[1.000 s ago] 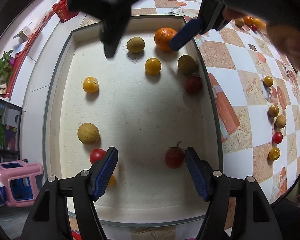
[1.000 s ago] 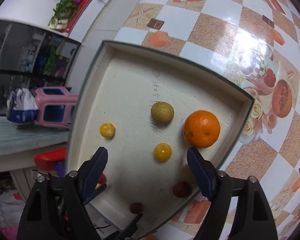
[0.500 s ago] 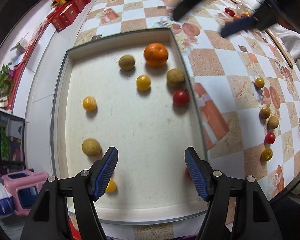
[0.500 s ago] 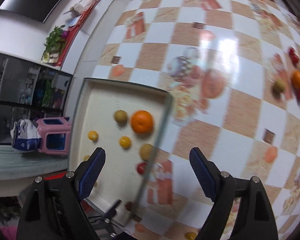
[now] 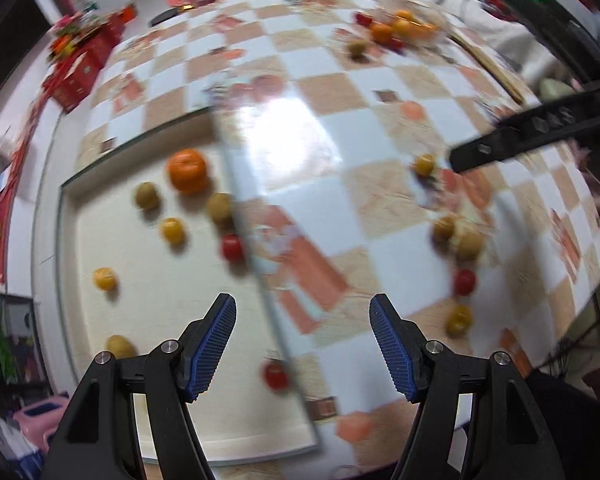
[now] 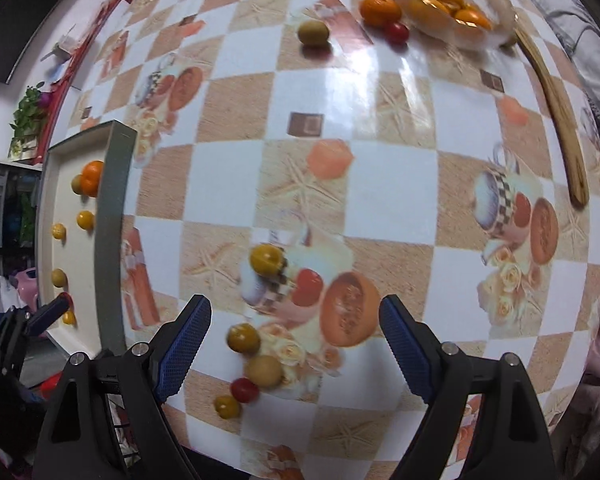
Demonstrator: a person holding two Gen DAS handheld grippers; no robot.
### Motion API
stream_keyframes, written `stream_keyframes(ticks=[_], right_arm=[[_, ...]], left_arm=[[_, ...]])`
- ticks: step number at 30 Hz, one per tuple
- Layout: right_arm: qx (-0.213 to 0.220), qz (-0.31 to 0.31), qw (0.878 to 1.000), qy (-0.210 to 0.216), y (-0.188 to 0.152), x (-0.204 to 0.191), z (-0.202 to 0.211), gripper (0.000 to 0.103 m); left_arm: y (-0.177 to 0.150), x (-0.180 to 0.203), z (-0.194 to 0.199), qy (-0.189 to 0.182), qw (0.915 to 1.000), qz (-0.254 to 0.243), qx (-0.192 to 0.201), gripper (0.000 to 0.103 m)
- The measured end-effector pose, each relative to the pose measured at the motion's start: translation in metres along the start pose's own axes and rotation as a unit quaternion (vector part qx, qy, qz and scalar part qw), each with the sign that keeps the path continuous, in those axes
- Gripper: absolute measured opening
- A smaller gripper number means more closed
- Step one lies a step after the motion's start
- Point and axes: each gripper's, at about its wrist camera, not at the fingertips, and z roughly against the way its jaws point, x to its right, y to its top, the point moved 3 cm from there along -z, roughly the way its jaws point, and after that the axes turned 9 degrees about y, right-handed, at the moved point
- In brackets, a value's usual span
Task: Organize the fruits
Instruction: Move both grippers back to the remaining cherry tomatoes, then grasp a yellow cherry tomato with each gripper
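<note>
From your left wrist camera, blurred: your left gripper (image 5: 303, 342) hangs with jaws spread wide and nothing between them, above the right wall of the cream tray (image 5: 236, 184), where an orange (image 5: 188, 171) and smaller fruits lie.

From your right wrist camera: your right gripper (image 6: 295, 346) is likewise agape and empty over the checkered tablecloth (image 6: 236, 184), a loose cluster of small fruits (image 6: 262, 370) between its fingers; a glass bowl (image 6: 452, 4) of yellow fruit sits far off.

Both grippers have swung away from the tray (image 5: 66, 240) toward loose fruit on the tablecloth (image 6: 380, 208).
</note>
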Motion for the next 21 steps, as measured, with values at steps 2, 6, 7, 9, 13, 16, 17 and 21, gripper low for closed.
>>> stream_keyframes(ticks=[2,6,7,9,13,16,17,21], right_arm=[[-0.002,0.005,1.000,-0.002,-0.002,0.004,-0.002,0.089],[-0.008,0.031,0.999,-0.008,0.000,0.000,-0.011,0.089],[-0.010,0.038,0.999,-0.009,0.000,-0.002,-0.013,0.089],[-0.012,0.056,0.998,-0.010,0.002,-0.006,-0.019,0.089],[-0.016,0.085,0.996,-0.010,0.006,-0.014,-0.028,0.088],[-0.017,0.096,0.995,-0.009,0.009,-0.017,-0.032,0.079],[-0.019,0.100,0.995,-0.008,0.010,-0.019,-0.033,0.073],[-0.023,0.123,0.992,-0.010,0.013,-0.032,-0.042,0.060]], left_arm=[[-0.003,0.016,0.001,-0.008,0.9999,-0.009,-0.005,0.071],[-0.011,0.045,-0.003,-0.029,0.9993,-0.008,-0.022,0.071],[-0.012,0.050,-0.004,-0.035,0.9990,-0.007,-0.026,0.071],[-0.016,0.062,-0.007,-0.043,0.9984,-0.004,-0.035,0.071],[-0.019,0.083,-0.014,-0.039,0.9984,-0.006,-0.040,0.071],[-0.018,0.093,-0.018,-0.031,0.9988,-0.003,-0.038,0.071],[-0.017,0.096,-0.019,-0.028,0.9989,-0.003,-0.037,0.071],[-0.017,0.110,-0.026,-0.010,0.9994,-0.013,-0.031,0.071]])
